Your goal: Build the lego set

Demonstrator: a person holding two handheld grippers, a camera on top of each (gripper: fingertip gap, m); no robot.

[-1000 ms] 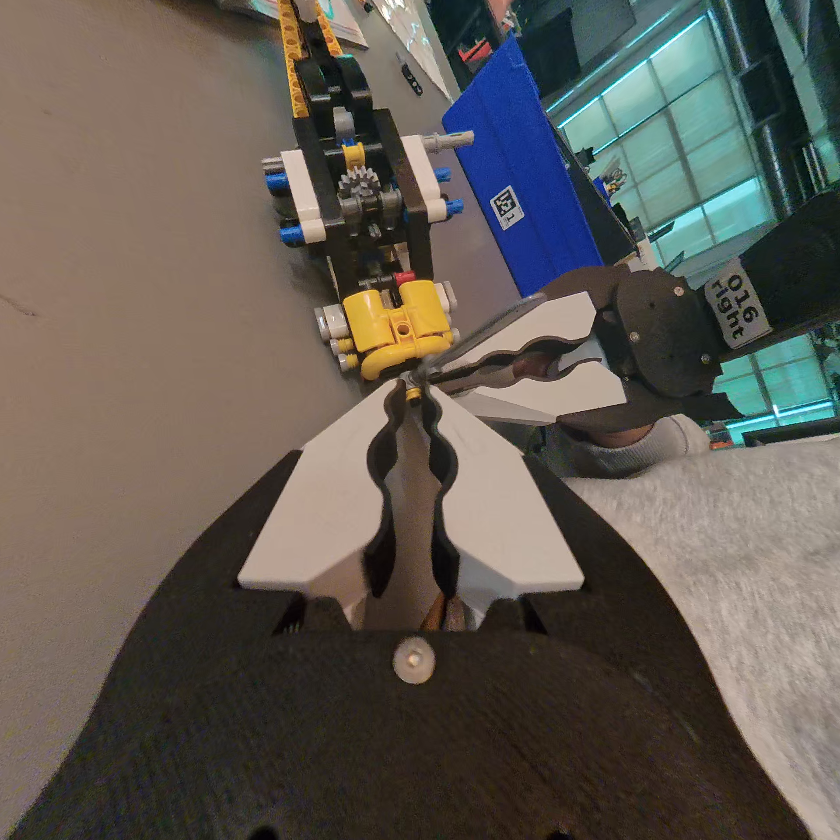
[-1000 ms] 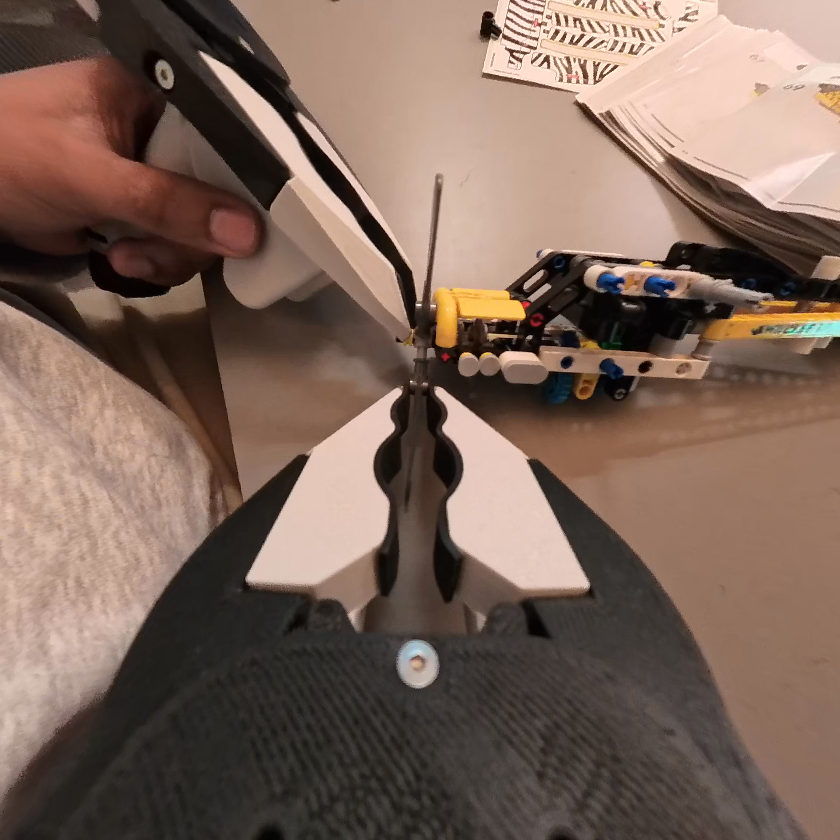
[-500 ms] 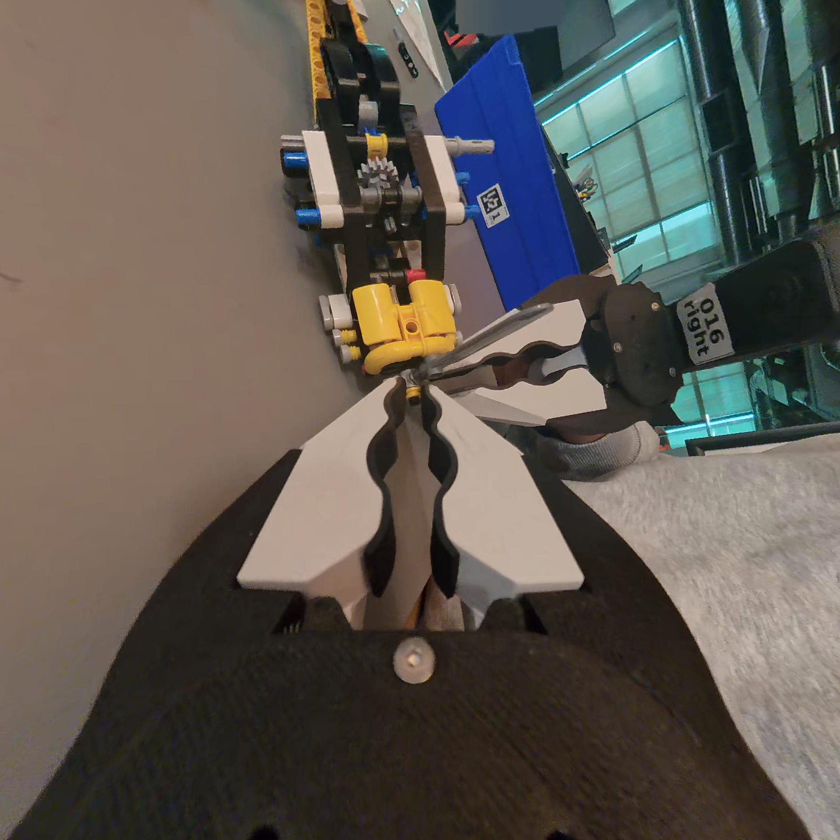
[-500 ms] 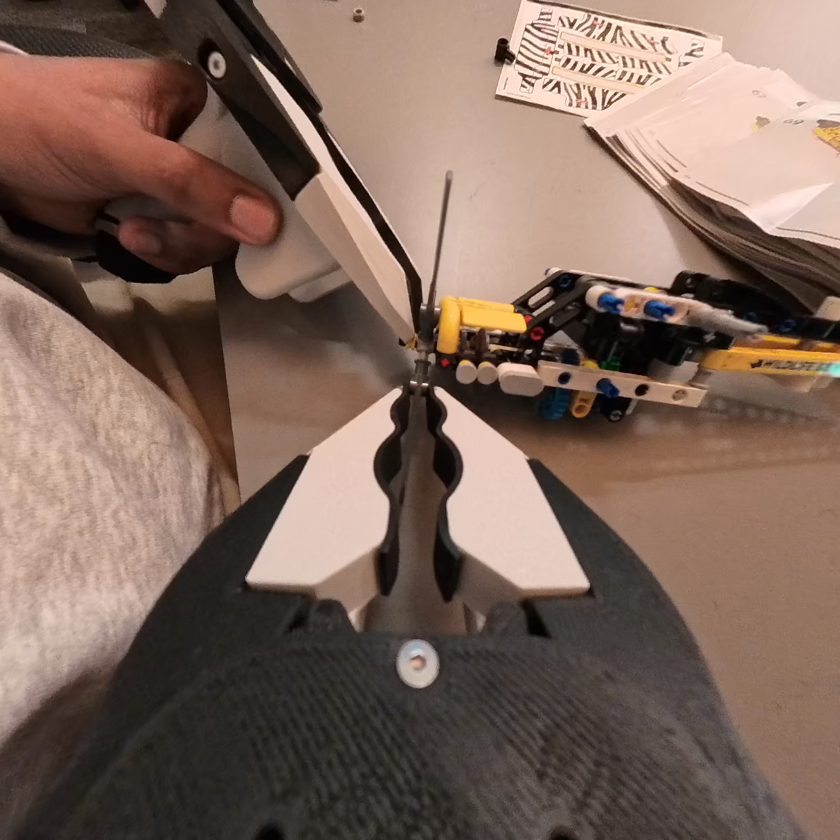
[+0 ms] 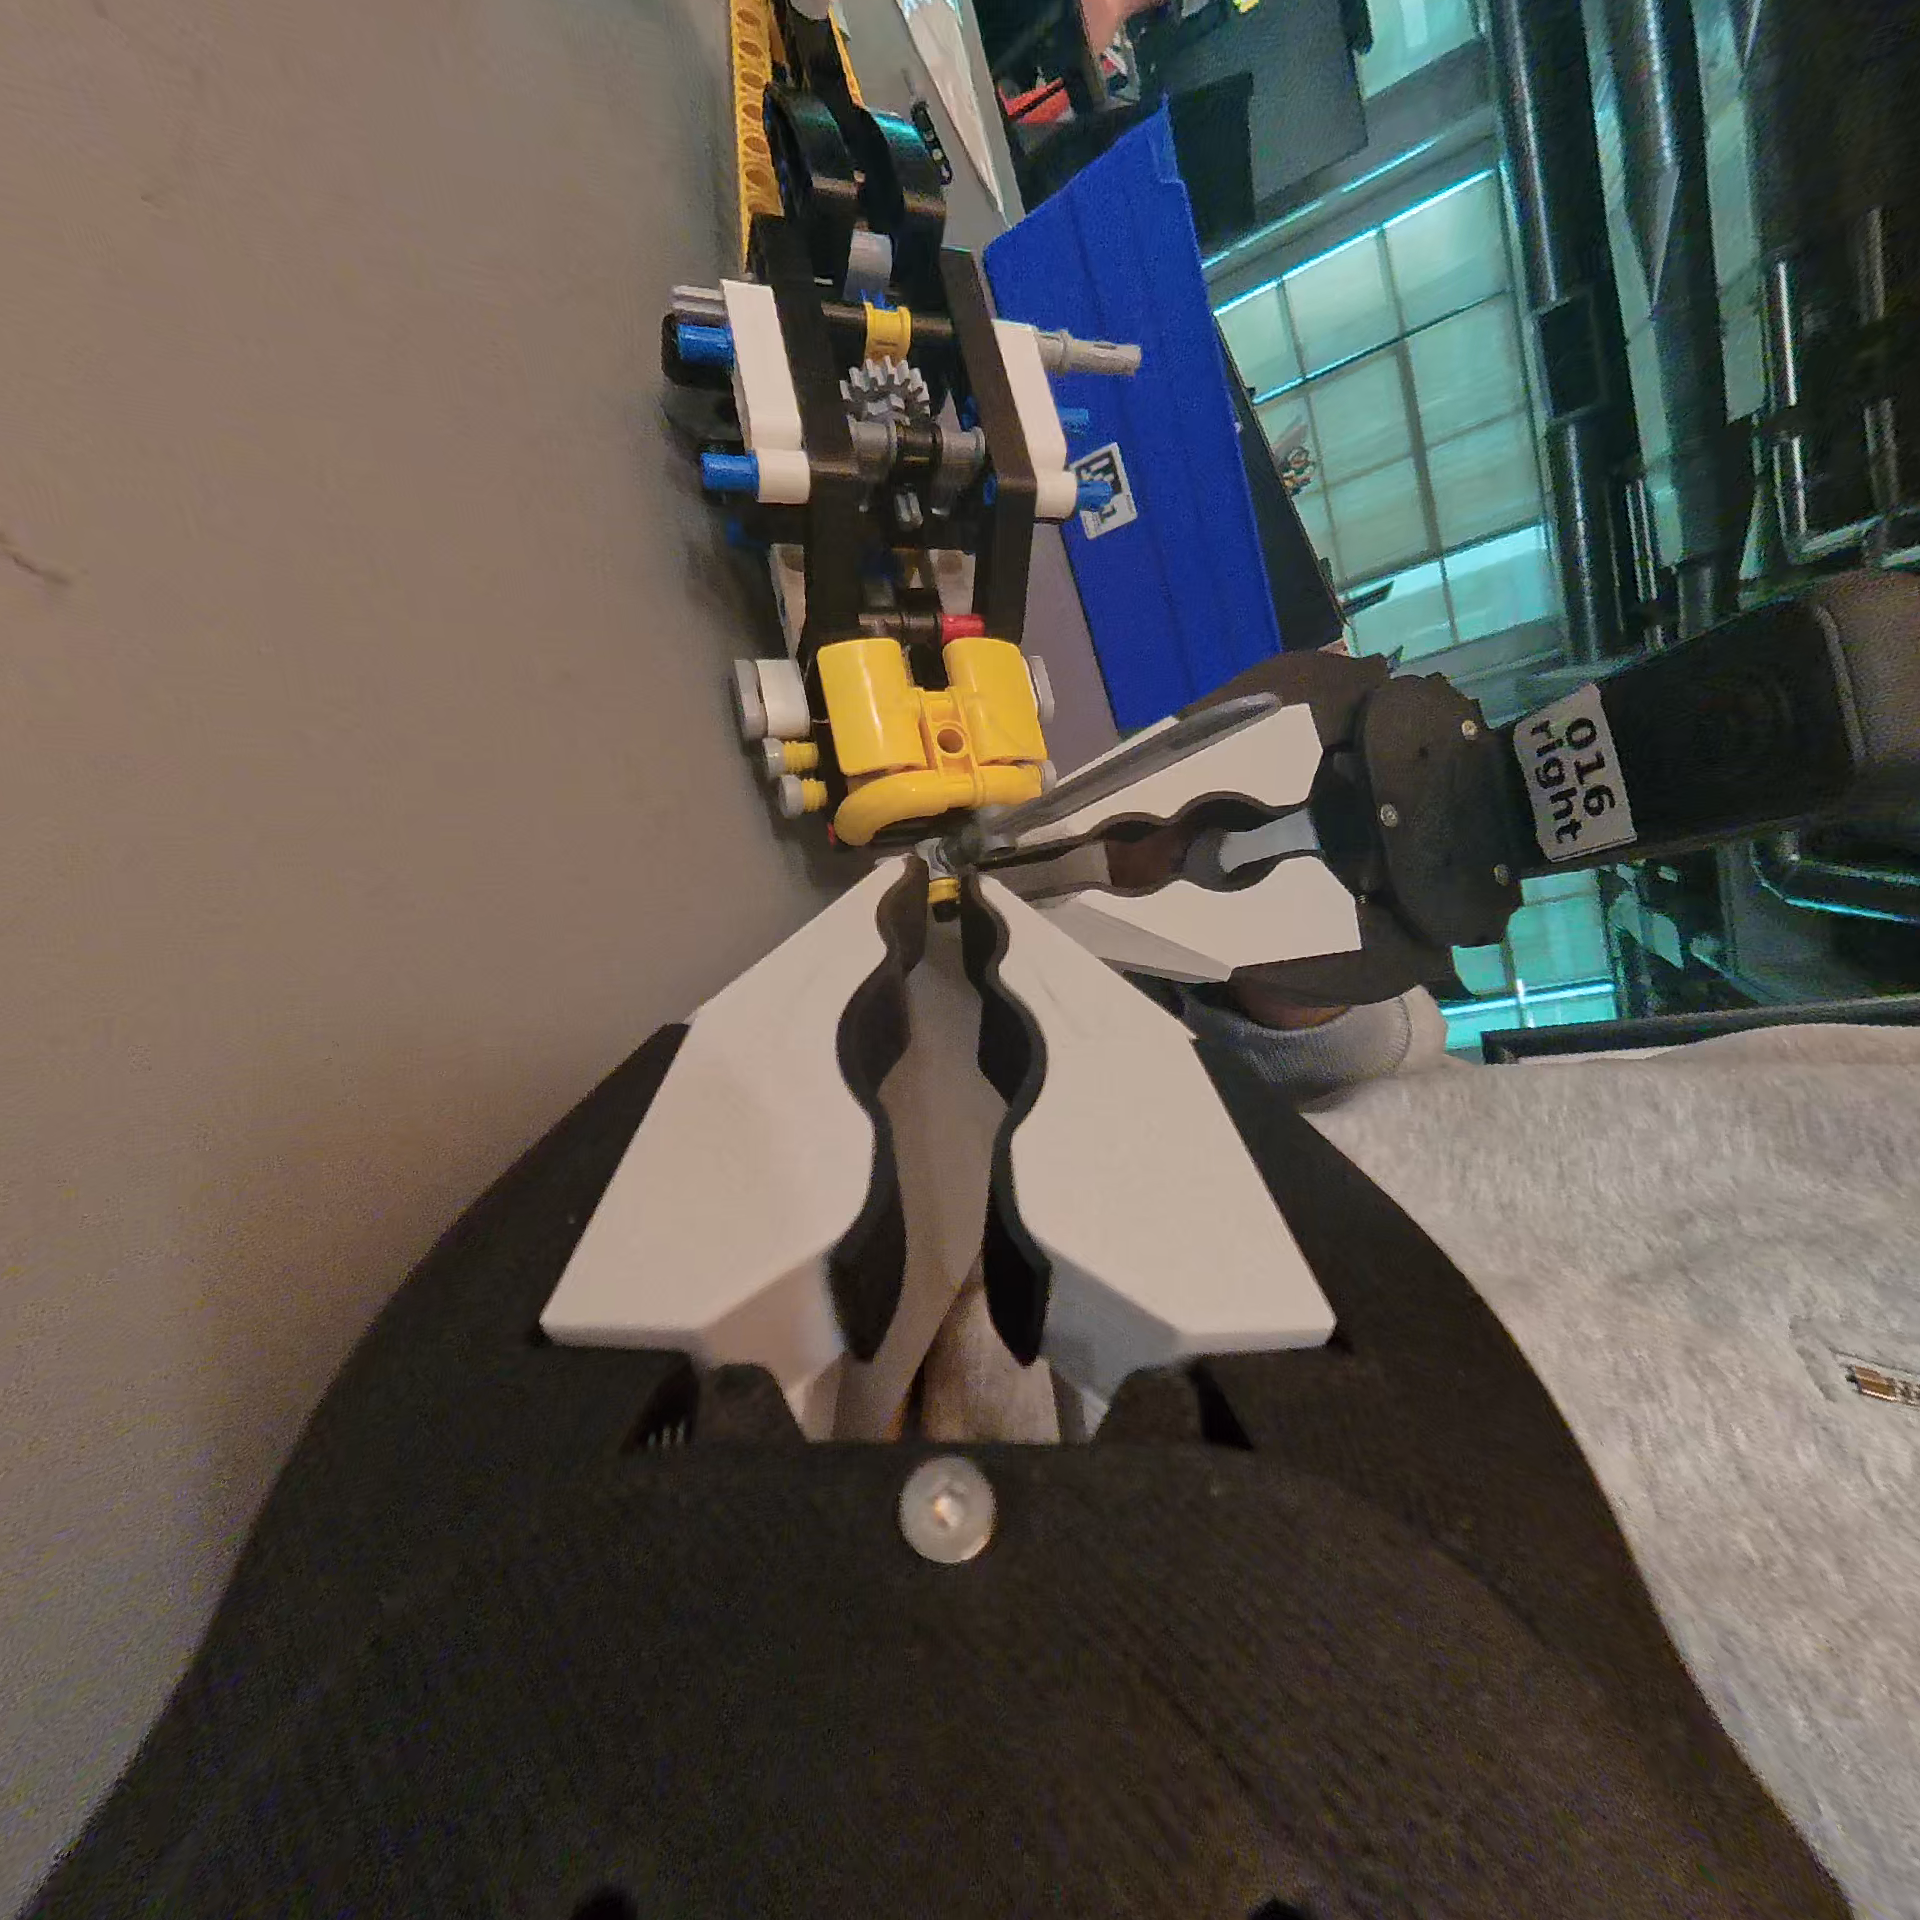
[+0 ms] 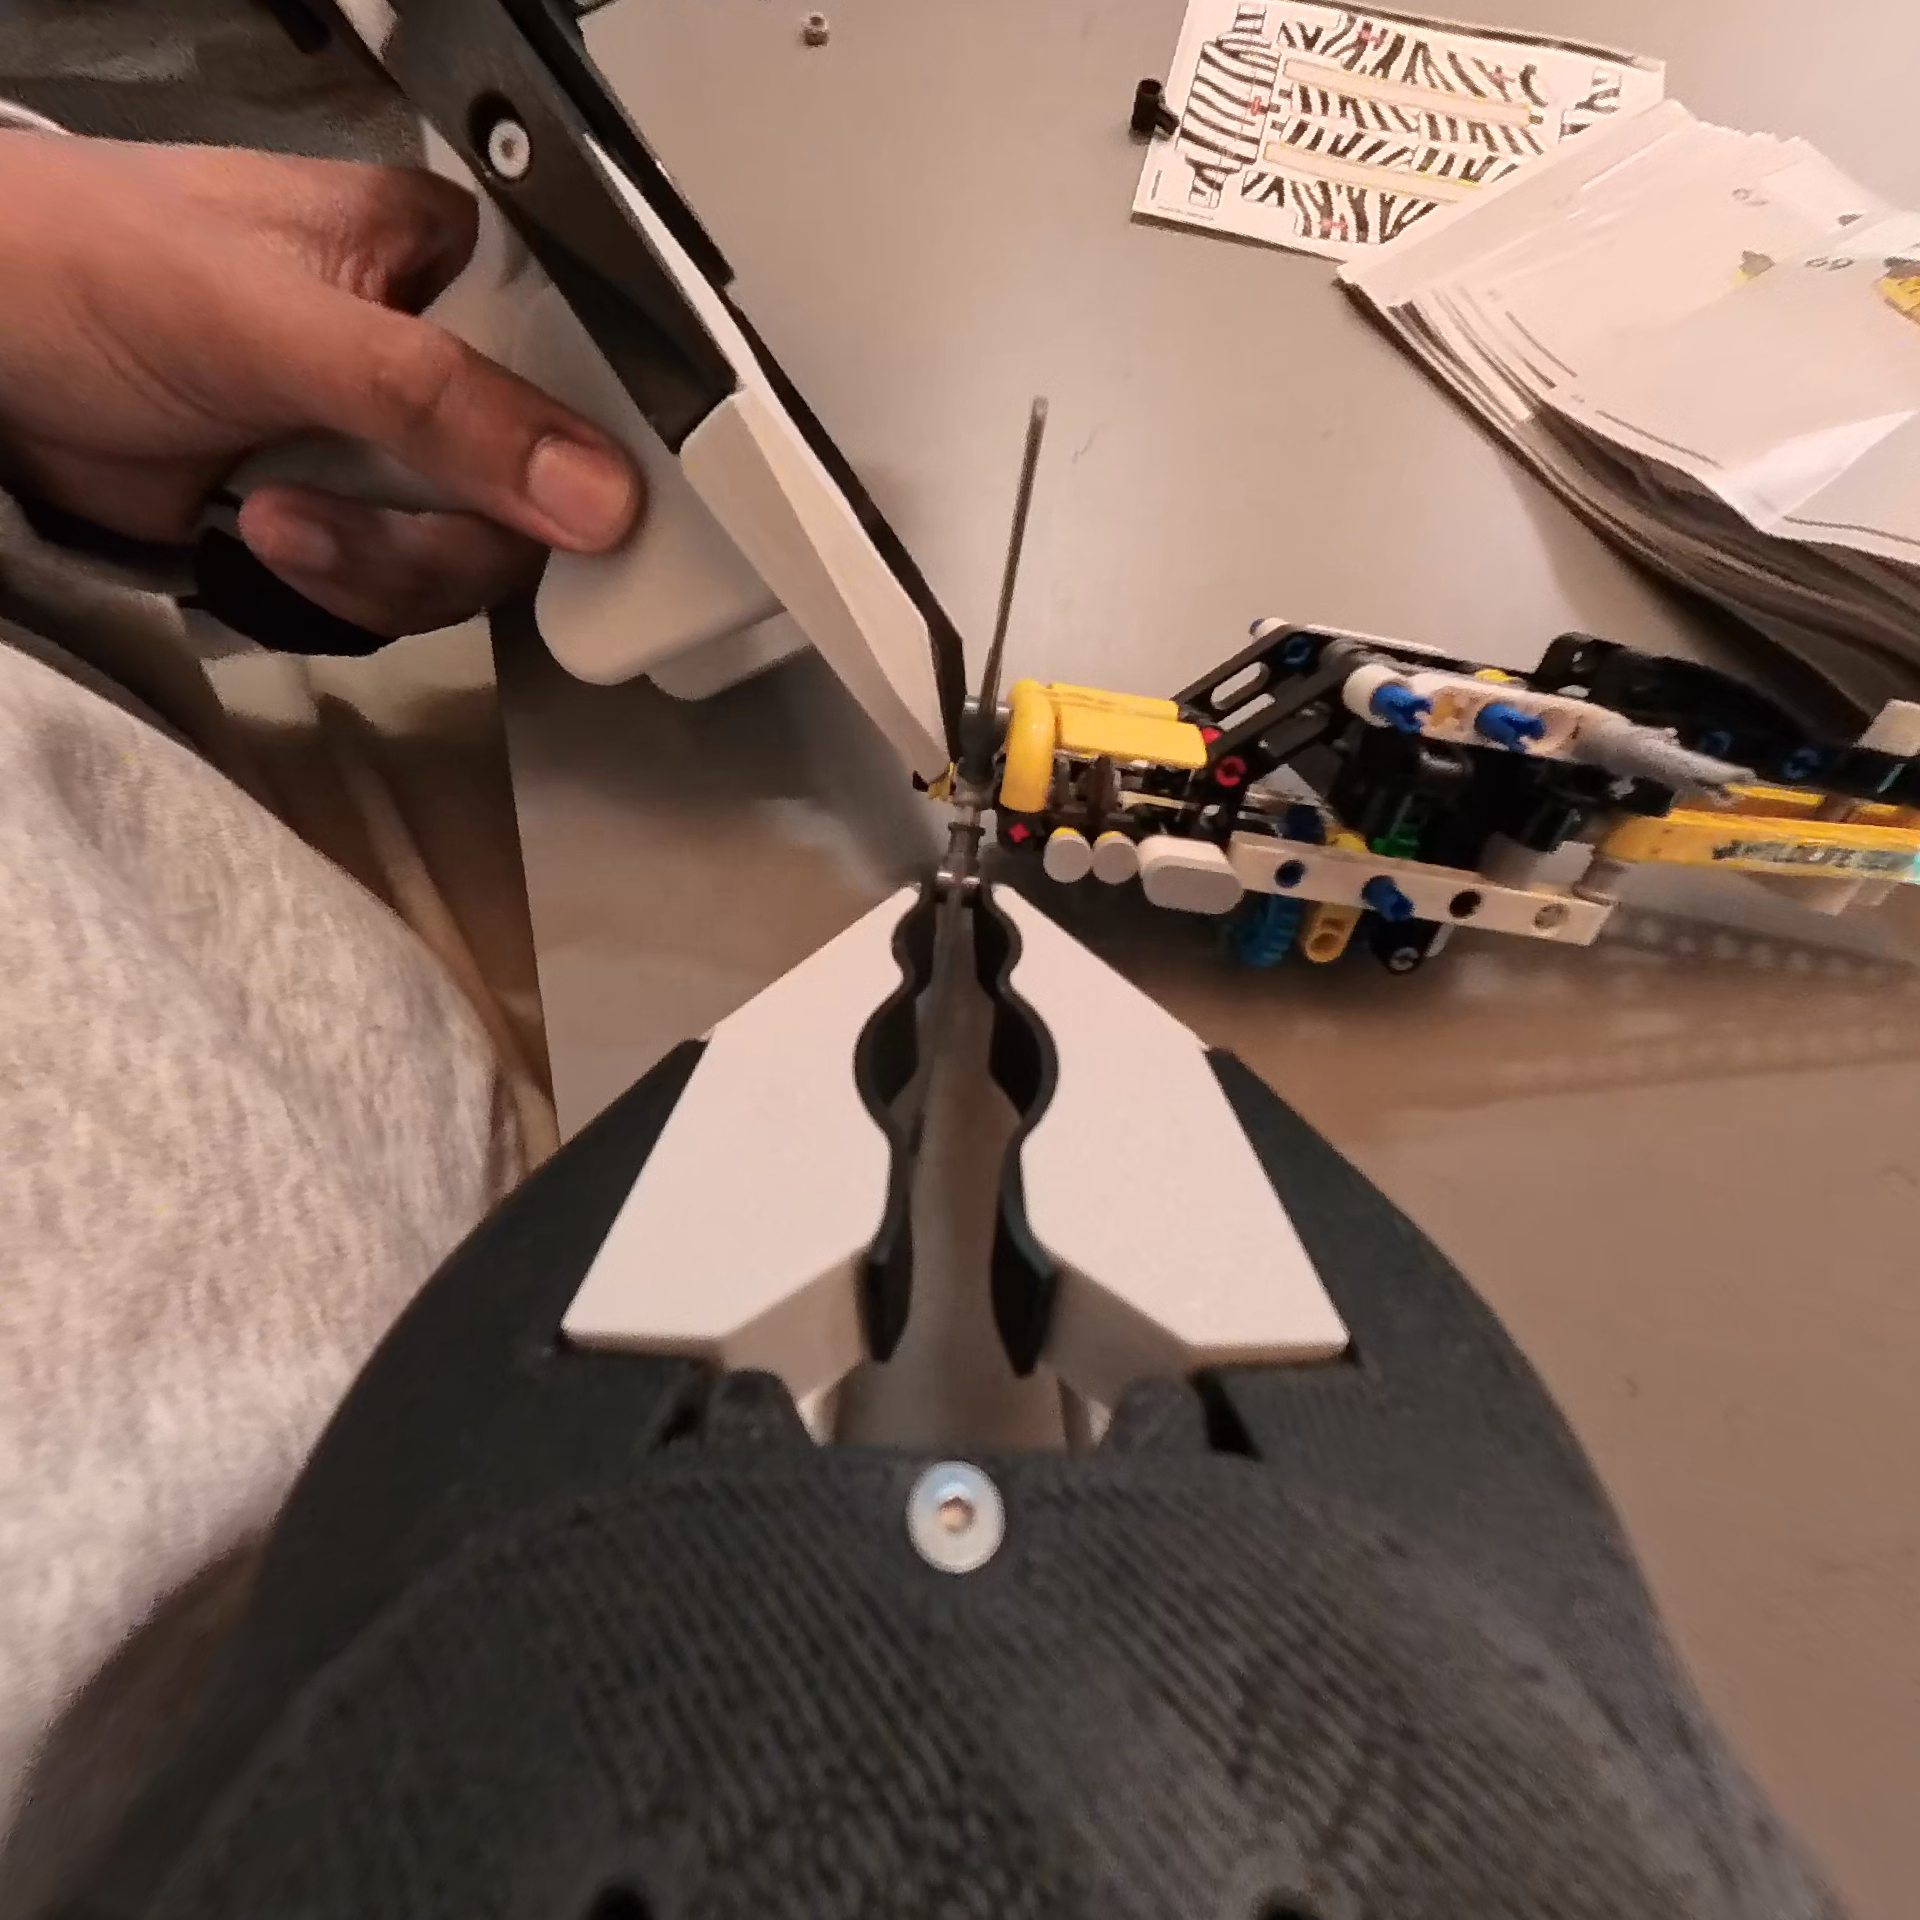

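A yellow, black and white Lego vehicle model (image 5: 914, 499) lies on the grey table; it also shows in the right wrist view (image 6: 1351, 800). My left gripper (image 5: 940, 883) is shut on a small yellow pin (image 5: 942, 890) right at the model's yellow front end (image 5: 935, 738). My right gripper (image 6: 961, 899) is shut on a thin grey blade piece (image 6: 1013, 540), seen edge-on and standing up beside that yellow end. The blade (image 5: 1143, 758) and the right gripper (image 5: 1195, 842) show from the side in the left wrist view. The left gripper's tip (image 6: 935, 764) meets the blade's hub.
A blue bin (image 5: 1143, 416) stands beyond the model. A striped sticker sheet (image 6: 1382, 135), a stack of instruction pages (image 6: 1714, 343) and a small black piece (image 6: 1151, 104) lie at the back. A person's hand (image 6: 312, 395) and grey sleeve (image 6: 208, 987) are at left.
Both grippers keep their holds at the model's yellow front end. The left wrist view has rolled a little, so the model stands more upright in it. The right view shifted slightly.
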